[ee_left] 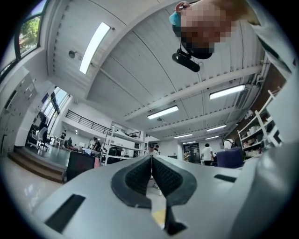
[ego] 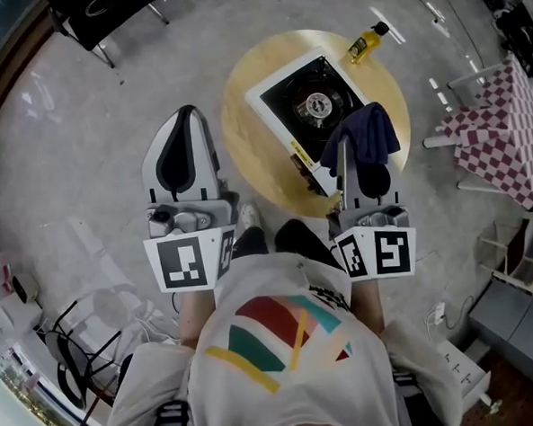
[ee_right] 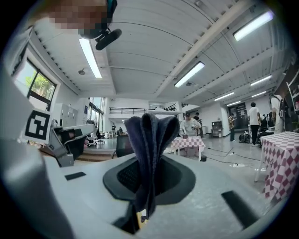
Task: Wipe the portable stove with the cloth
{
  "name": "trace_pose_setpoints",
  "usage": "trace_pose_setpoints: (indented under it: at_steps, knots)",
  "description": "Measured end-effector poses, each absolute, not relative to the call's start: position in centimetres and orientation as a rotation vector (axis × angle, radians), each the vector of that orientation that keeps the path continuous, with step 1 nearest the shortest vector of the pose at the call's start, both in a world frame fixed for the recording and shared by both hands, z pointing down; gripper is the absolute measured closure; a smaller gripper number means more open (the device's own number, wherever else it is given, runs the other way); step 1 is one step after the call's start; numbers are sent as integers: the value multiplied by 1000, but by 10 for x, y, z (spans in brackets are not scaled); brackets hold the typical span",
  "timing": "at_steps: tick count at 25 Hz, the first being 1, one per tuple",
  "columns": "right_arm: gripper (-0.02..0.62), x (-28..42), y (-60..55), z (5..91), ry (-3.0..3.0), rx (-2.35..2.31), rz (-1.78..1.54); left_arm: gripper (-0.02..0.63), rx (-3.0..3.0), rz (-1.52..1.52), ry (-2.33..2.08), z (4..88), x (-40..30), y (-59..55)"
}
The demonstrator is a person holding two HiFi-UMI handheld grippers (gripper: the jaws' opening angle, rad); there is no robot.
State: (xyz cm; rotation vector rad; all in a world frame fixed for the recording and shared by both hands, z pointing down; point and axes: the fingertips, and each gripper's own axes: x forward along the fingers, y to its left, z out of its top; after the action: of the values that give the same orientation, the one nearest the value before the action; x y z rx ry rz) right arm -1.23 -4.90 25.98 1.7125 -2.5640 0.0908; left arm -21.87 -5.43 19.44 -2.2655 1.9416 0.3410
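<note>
**Portable stove** (ego: 309,106): white-framed, with a black top and a round central burner. It sits askew on the round pale-wood tabletop (ego: 244,146), toward the person's side. Its top is bare and open from above. Nothing touches it, so wiping looks not yet begun.

**Cloth** (ee_right: 148,140): dark navy, soft, folded into several layers. It stands up from between the jaws of the right gripper (ego: 358,170), which are closed on its lower part. The loose upper folds fan out free, probably so a broad pad of fabric meets the surface rather than the gripper's tips. In the head view it hangs over the stove's near corner, though its height above the stove cannot be judged.

**Right gripper**: grey body carrying a marker cube. Its own view takes in the room and ceiling and does not show the stove, so it is judged to need tipping down before contact.

**Left gripper** (ee_left: 151,172): same make, jaws pressed together with nothing between them. It is held off to the left of the tabletop, over the grey floor (ego: 82,147), apparently spare and out of the wiping path.

**Yellow bottle** (ego: 364,42): small, lying at the tabletop's far edge, apart from the stove.
</note>
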Motion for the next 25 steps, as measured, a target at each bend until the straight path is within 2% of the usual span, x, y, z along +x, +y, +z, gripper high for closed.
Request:
trace_pose_setpoints:
  at_steps: [16, 25]
  knots:
    - [561, -4, -70, 260, -2665, 1644, 230, 600, -2323, 346, 1784, 186, -150, -88]
    - [562, 81, -87, 312, -2242, 1661, 165, 600, -2368, 299, 1751, 200, -122, -98]
